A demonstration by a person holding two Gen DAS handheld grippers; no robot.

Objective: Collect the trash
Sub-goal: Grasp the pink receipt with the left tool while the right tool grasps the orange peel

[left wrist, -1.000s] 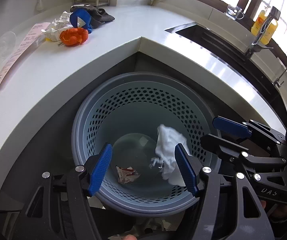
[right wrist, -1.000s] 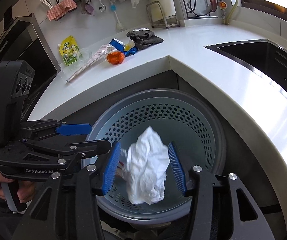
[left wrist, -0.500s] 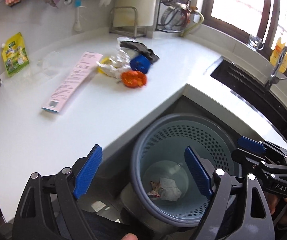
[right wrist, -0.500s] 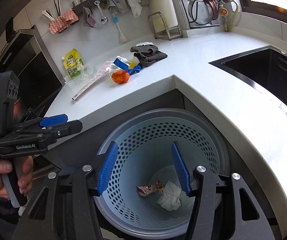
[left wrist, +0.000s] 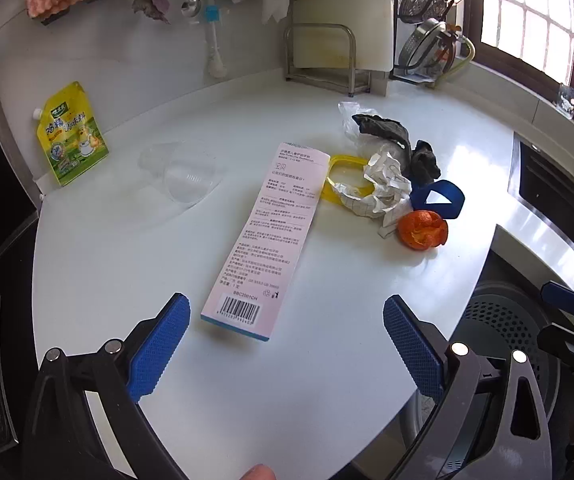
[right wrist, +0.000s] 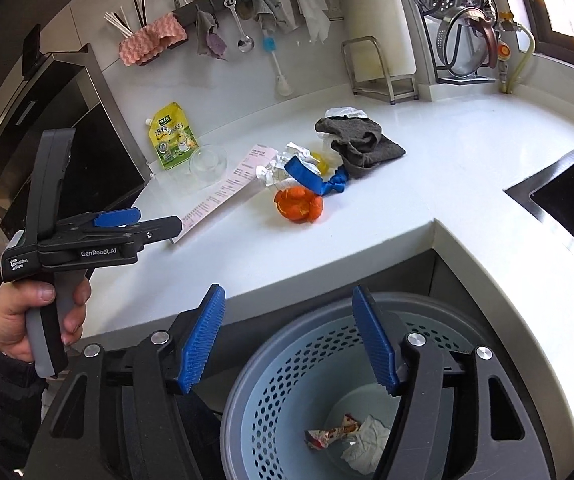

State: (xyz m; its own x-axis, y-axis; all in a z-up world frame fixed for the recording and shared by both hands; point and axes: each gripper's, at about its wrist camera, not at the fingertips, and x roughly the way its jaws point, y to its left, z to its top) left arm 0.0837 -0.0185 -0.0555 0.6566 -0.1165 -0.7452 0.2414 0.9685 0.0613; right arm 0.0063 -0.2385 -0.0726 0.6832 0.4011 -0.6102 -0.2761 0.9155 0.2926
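Observation:
My left gripper (left wrist: 285, 312) is open and empty, hovering over the white counter (left wrist: 127, 264) just short of a long pink carton (left wrist: 267, 232). Beyond it lie crumpled paper (left wrist: 383, 190), an orange peel (left wrist: 422, 230), a blue ring (left wrist: 439, 199), a yellow ring (left wrist: 343, 162), a clear cup (left wrist: 183, 174). My right gripper (right wrist: 287, 320) is open and empty above the perforated blue bin (right wrist: 287, 396). In the bin lie a white tissue (right wrist: 367, 440) and a red wrapper (right wrist: 329, 434). The left gripper also shows in the right wrist view (right wrist: 155, 222).
A dark cloth (right wrist: 361, 142) lies behind the trash pile. A yellow pouch (left wrist: 71, 134) leans on the back wall. A sink (right wrist: 567, 196) is at the right, a dish rack (right wrist: 463, 20) at the back, a dark stove (right wrist: 47, 148) at the left.
My right gripper opened and the white tissue dropped into the bin. My left gripper swung up and left from over the bin to over the counter by the pink carton.

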